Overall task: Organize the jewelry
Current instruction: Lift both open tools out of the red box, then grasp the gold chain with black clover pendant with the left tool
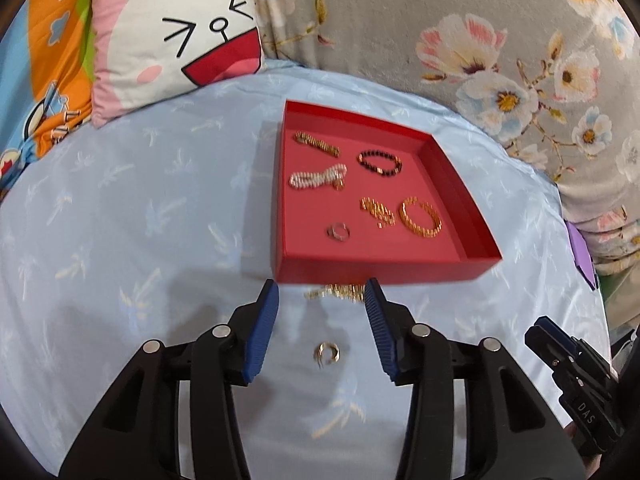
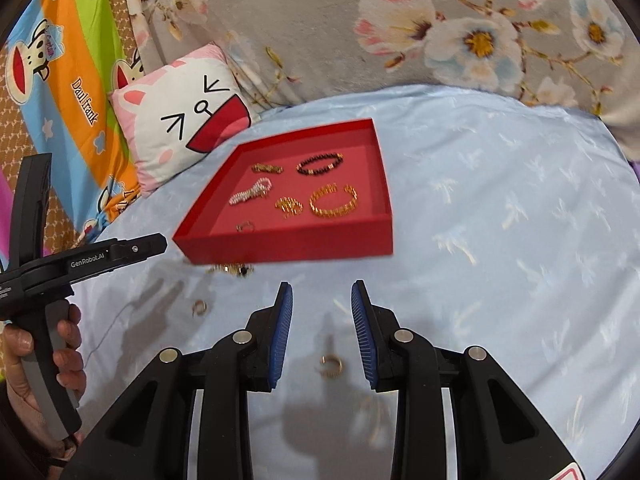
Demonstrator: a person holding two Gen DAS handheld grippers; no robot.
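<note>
Gold ring [image 1: 328, 353] lay on the blue sheet [image 1: 120, 240] between our left gripper [image 1: 322, 292] fingers, jaws wide, holding nothing. A second ring [image 2: 331, 365] sat between our right gripper [image 2: 322, 294] fingers, also wide and empty. We judged both rings light, stiff and slippery, prone to sinking into soft fabric; best pinched across the band. Further out, a gold chain [image 1: 336, 292] lay bunched just beside the near wall of the red tray [image 1: 380, 272]: limp, so we'd grab its heap. Beyond, bracelets [image 1: 420, 220] already sat inside.
</note>
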